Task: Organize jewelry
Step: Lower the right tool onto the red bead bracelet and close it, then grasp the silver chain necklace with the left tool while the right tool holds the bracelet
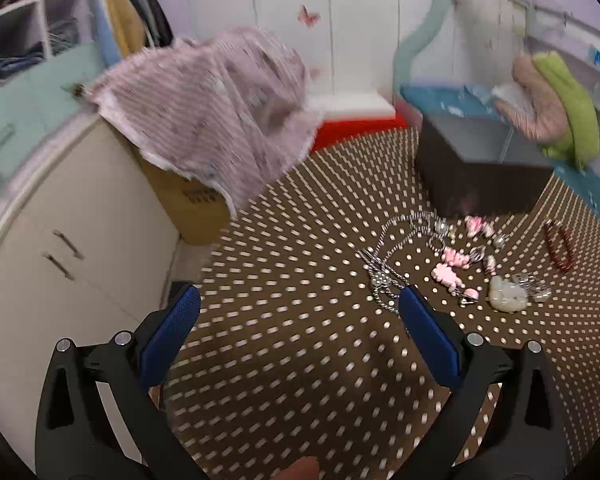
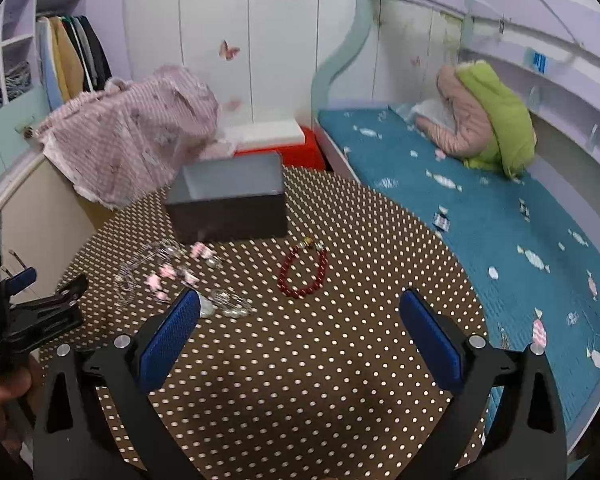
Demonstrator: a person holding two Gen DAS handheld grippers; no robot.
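A pile of jewelry lies on the brown polka-dot table: silver chains, pink bead pieces, a pale stone pendant and a red bead bracelet. A dark open box stands just behind them. My left gripper is open and empty, above the table, left of the pile. My right gripper is open and empty, with the red bracelet just ahead between its fingers. The box, the pink pieces and the table show in the right wrist view too.
A pink striped cloth drapes over a cardboard box left of the table. A beige cabinet stands at left. A blue bed with pink and green jackets lies to the right. A red and white box sits behind.
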